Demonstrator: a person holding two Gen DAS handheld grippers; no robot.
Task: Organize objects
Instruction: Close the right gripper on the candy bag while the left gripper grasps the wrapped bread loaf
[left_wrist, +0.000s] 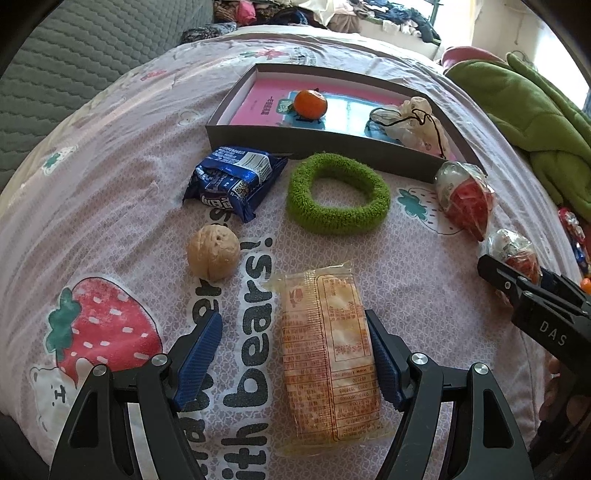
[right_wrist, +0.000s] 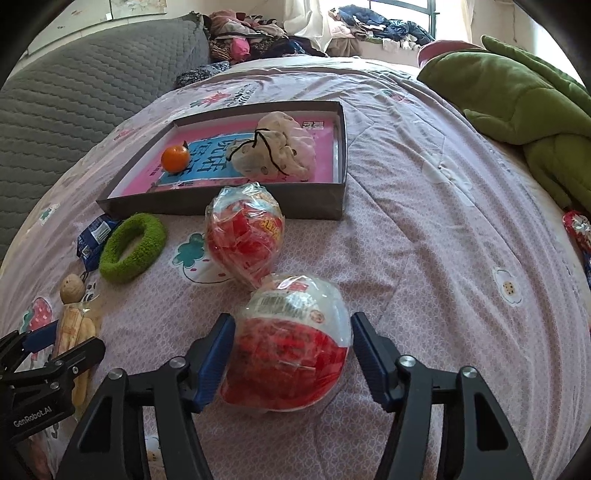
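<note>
A grey box lid (left_wrist: 317, 142) (right_wrist: 221, 206) on the bed holds an orange (left_wrist: 310, 104) (right_wrist: 176, 158) and a white drawstring pouch (left_wrist: 413, 122) (right_wrist: 277, 151). My left gripper (left_wrist: 295, 350) is open around a yellow snack packet (left_wrist: 328, 354) (right_wrist: 74, 332) lying on the sheet. My right gripper (right_wrist: 293, 350) is open around a round red-and-white wrapped snack (right_wrist: 291, 347) (left_wrist: 517, 254). A second such snack (right_wrist: 243, 232) (left_wrist: 465, 199) lies just beyond it. A walnut (left_wrist: 213, 253) (right_wrist: 72, 290), a blue packet (left_wrist: 232, 181) (right_wrist: 92, 236) and a green hair band (left_wrist: 338, 194) (right_wrist: 133, 247) lie before the box.
A green plush blanket (right_wrist: 517, 107) (left_wrist: 524, 110) lies at the right. A grey quilted headboard (right_wrist: 74, 85) stands at the left. Piled clothes (right_wrist: 369, 26) lie at the back. Red wrapped sweets (right_wrist: 578, 232) sit at the right bed edge.
</note>
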